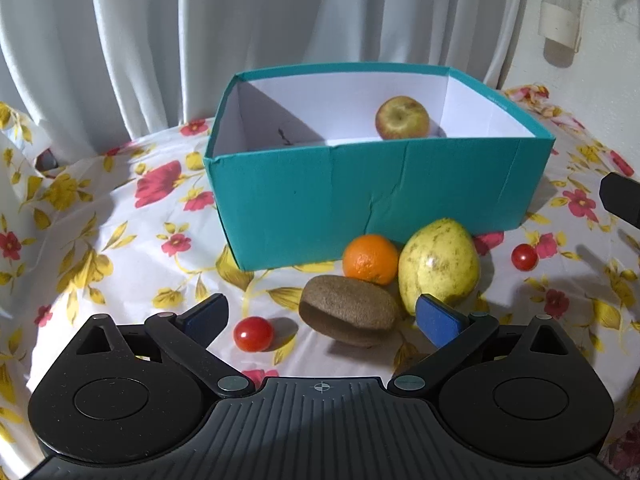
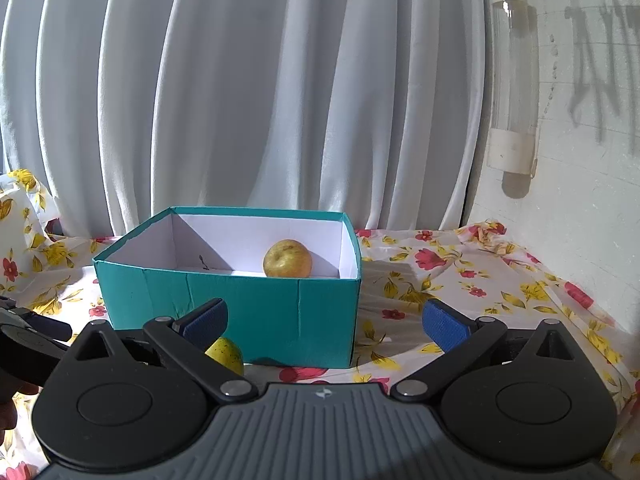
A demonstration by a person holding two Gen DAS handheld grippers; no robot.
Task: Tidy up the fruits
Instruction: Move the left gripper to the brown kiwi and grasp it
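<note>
Left wrist view, far left: flowered cloth (image 1: 120, 216) covers the surface, white curtain (image 1: 240, 20) hangs behind.
Left tool (image 1: 322, 318): fingers spread wide apart, nothing clamped; a cherry tomato (image 1: 253, 333) and the kiwi (image 1: 349, 310) lie on the cloth between them, untouched.
Teal box (image 1: 360, 200): open-topped, white inside, standing behind the loose fruit.
Apple (image 1: 402, 117): inside the box, toward its back right part.
Orange (image 1: 370, 258): on the cloth just in front of the box, behind the kiwi, touching or nearly touching the pear.
Pear (image 1: 439, 265): yellow-green, speckled, right of the orange, close to the box front; the tool's right blue pad (image 1: 438, 320) overlaps its lower edge in view, contact unclear.
Second cherry tomato (image 1: 524, 257): alone on the cloth, well right of the pear.
Right tool (image 2: 326, 322): fingers fully apart, empty, facing the box front.
Right wrist view, far right: clear plastic tube (image 2: 514, 80) fixed on the white wall (image 2: 580, 200).
</note>
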